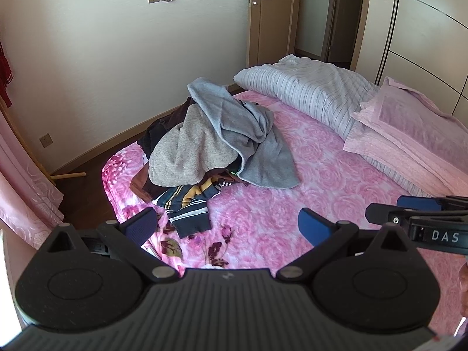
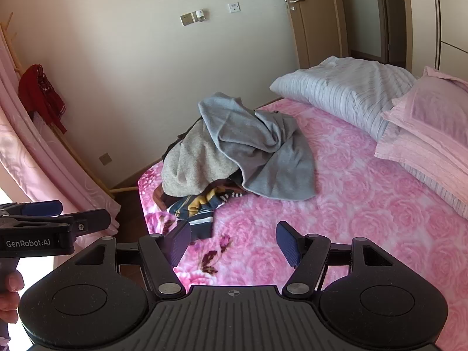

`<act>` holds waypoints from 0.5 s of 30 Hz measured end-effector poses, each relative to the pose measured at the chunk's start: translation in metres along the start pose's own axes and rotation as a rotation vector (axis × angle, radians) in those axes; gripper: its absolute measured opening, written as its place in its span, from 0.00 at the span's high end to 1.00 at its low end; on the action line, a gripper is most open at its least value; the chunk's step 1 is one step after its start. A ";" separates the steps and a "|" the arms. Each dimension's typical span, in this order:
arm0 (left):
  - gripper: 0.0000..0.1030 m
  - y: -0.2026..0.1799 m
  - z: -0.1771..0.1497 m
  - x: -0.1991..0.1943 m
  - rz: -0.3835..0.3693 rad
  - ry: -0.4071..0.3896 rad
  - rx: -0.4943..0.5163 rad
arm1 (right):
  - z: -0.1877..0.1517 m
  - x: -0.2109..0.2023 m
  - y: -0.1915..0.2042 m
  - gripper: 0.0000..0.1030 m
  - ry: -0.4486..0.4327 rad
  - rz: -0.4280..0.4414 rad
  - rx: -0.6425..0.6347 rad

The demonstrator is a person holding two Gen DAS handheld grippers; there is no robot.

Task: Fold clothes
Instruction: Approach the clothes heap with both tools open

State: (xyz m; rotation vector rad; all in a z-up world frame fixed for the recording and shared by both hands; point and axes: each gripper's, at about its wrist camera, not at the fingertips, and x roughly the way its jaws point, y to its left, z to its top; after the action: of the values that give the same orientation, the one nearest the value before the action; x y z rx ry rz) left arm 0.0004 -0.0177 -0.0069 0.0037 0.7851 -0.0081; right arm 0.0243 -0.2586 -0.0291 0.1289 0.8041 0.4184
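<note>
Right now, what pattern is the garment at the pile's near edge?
The striped garment is navy with white and mustard-yellow stripes, clearest in the left wrist view.

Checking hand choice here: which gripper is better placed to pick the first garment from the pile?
Probably left. The left gripper hangs open with the striped garment lying just beyond its left finger; the right gripper, also open, faces mostly bare bedspread.
</note>
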 end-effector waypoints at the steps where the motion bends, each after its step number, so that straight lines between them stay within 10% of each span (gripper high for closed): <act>1: 0.02 -0.001 0.000 0.000 0.000 0.000 0.001 | 0.000 0.000 0.000 0.40 0.000 0.001 0.001; 15: 0.02 -0.003 0.005 0.000 -0.007 0.001 0.009 | 0.003 -0.003 -0.002 0.40 0.000 -0.005 0.011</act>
State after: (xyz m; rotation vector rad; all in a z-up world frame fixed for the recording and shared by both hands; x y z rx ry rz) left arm 0.0044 -0.0206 -0.0032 0.0094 0.7859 -0.0181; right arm 0.0252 -0.2618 -0.0259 0.1372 0.8063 0.4088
